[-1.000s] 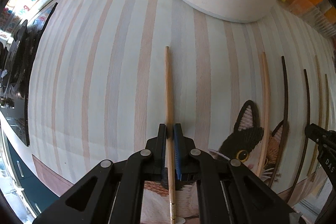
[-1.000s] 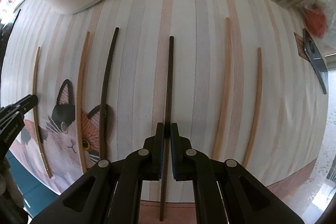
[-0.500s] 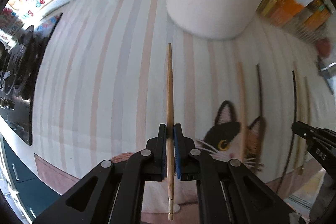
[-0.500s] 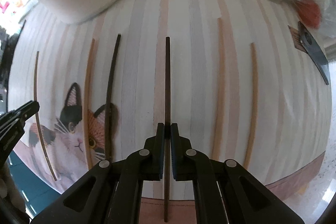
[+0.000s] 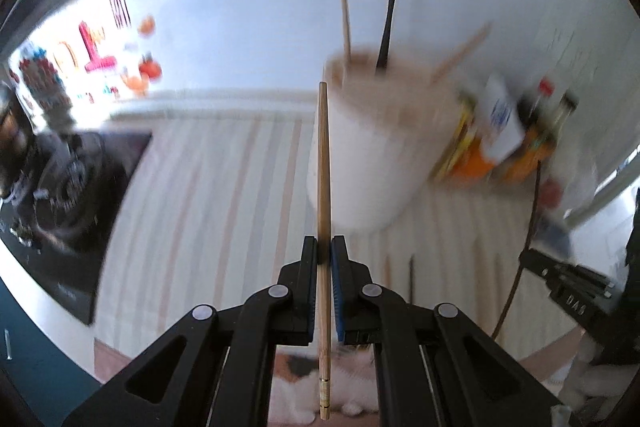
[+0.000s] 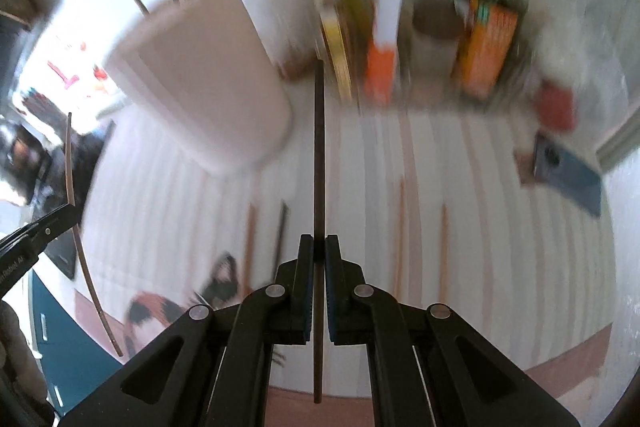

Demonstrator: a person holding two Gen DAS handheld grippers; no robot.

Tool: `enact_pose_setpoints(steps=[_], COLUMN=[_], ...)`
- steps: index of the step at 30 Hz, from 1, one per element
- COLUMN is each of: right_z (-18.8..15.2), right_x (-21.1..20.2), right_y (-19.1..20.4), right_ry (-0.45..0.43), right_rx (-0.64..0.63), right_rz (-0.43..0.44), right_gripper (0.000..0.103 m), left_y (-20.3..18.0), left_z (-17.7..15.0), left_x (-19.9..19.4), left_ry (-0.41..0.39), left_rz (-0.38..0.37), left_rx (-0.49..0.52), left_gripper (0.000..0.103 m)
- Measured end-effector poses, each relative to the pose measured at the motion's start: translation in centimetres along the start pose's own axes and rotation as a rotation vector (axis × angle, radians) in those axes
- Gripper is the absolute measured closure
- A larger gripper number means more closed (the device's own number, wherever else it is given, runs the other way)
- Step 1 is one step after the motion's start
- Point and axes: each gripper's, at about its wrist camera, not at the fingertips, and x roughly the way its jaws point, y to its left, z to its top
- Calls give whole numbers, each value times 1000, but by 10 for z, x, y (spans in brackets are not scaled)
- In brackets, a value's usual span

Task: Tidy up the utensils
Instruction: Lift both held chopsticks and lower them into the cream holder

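Note:
My left gripper [image 5: 324,247] is shut on a light wooden chopstick [image 5: 323,163], held above the striped mat and pointing toward a white utensil holder [image 5: 372,163] with several chopsticks standing in it. My right gripper [image 6: 319,247] is shut on a dark brown chopstick [image 6: 319,147], also lifted off the mat. In the right wrist view the white holder [image 6: 200,79] stands at the upper left, and the left gripper [image 6: 36,235] shows at the left edge with its light chopstick [image 6: 76,227]. Several chopsticks [image 6: 400,227] still lie on the mat below. The frames are blurred.
A striped mat [image 5: 208,187] with a cat picture [image 6: 176,303] covers the counter. A black stove [image 5: 68,195] sits at the left. Boxes and bottles [image 6: 484,43] crowd the back wall, and a dark phone [image 6: 568,175] lies at the right.
Both grippers have risen off the mat with their chopsticks and tilted up, so the white holder's rim and the back wall have come into view.

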Motion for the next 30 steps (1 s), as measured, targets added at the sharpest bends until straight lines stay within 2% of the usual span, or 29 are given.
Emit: enact_pose_setpoints(steps=[4, 8, 12, 16, 23, 30], right_z=[41, 90, 138, 184, 234, 252], right_x=[-35, -75, -98, -110, -96, -63], right_y=[13, 29, 49, 68, 89, 98], right_ry=[-110, -237, -359, -465, -539, -565], right_rx=[14, 29, 46, 46, 42, 45], right_rz=[61, 123, 155, 160, 132, 92], right_gripper=[98, 98, 98, 98, 98, 98], left_y=[4, 2, -3, -4, 5, 7], left_z=[40, 82, 117, 157, 195, 205], left_x=[-29, -48, -61, -58, -21, 21], left_ry=[-121, -210, -289, -348, -364, -338], left_rz=[-28, -57, -65, -48, -41, -40], left_rx=[-24, -56, -77, -92, -147, -174], left_gripper=[99, 99, 99, 99, 99, 99])
